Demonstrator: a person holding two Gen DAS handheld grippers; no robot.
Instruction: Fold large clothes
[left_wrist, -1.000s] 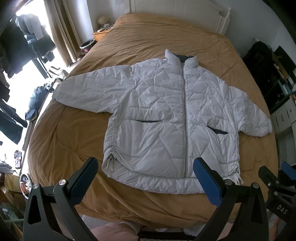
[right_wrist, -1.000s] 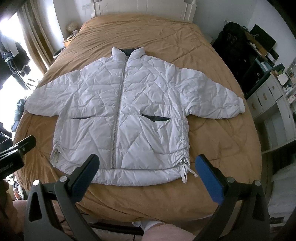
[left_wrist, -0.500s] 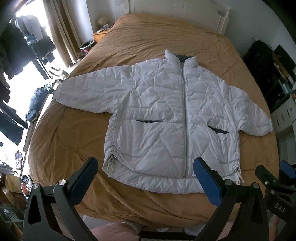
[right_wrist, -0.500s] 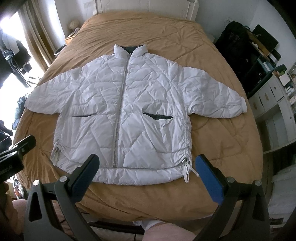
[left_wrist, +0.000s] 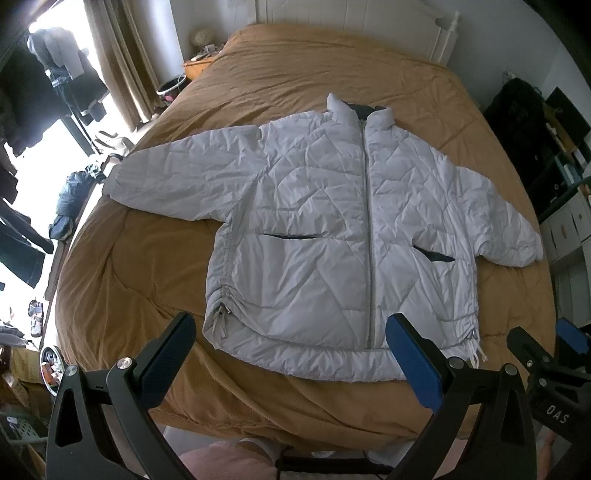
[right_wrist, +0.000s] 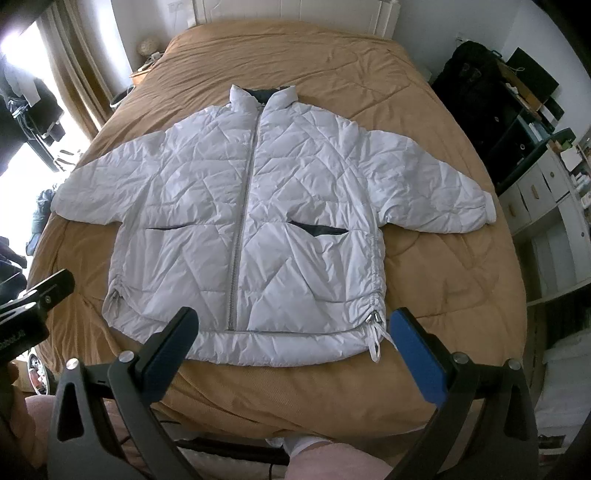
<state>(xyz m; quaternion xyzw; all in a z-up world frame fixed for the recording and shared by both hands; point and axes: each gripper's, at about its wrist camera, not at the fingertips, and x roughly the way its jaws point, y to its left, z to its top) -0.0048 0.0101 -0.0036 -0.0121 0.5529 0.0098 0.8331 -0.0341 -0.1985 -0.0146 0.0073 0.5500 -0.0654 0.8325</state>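
Both hand-held grippers, left (left_wrist: 290, 349) and right (right_wrist: 295, 345), spread wide, gripping nothing, hovering just short of hem of jacket (right_wrist: 258, 221) laid flat, zipped, sleeves out on bed (right_wrist: 443, 314), probably readying first fold.

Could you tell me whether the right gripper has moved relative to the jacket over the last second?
Yes. The right gripper has edged forward: the jacket's hem now lies closer to its fingertips.

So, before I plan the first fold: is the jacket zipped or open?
Zipped. The jacket lies spread flat on the bed, its zipper closed from hem to collar.
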